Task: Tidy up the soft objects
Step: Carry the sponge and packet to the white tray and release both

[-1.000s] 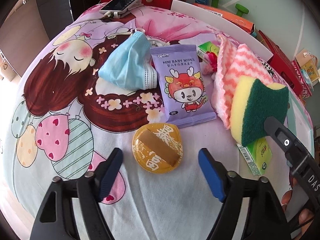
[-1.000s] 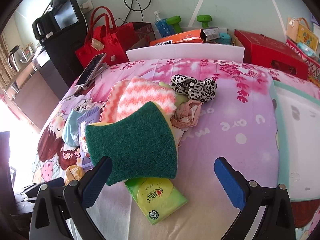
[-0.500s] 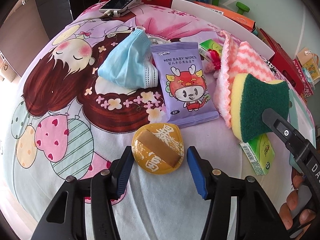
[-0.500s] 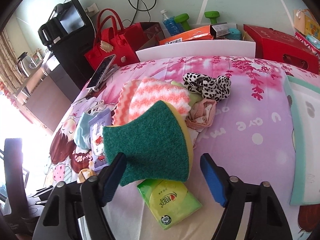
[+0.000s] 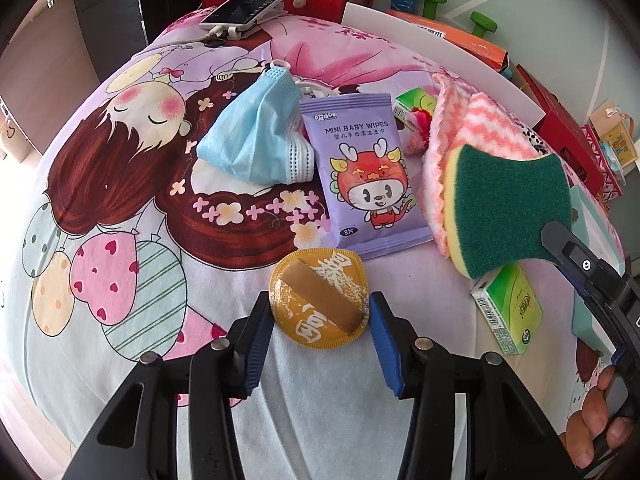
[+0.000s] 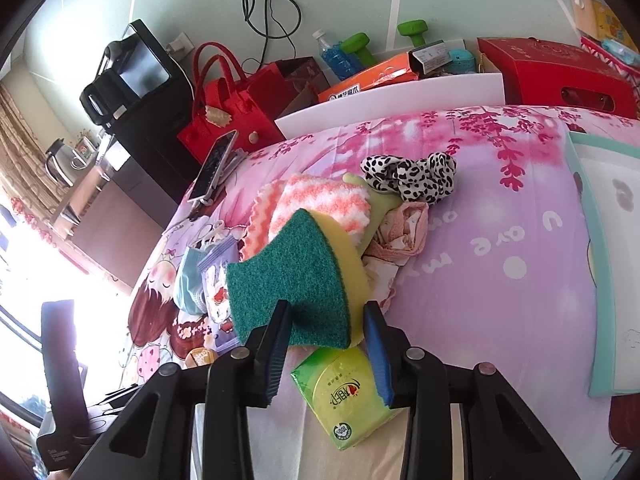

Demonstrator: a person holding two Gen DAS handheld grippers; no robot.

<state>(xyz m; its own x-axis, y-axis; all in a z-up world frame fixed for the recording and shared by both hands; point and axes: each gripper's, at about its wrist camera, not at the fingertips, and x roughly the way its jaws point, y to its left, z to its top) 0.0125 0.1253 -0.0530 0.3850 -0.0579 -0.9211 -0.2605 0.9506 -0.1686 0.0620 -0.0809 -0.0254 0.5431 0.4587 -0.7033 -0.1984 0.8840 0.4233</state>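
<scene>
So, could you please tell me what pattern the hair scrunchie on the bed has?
The scrunchie is white with black leopard-like spots, clearest in the right wrist view.

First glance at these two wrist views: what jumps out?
The green-and-yellow sponge, between the right claw fingers, whose jaws have just been closing; it lies over a green tissue pack. In the left view, a round gold packet sits between the left claw pads, also closing. Behind it: purple baby wipes on the cartoon sheet.
</scene>
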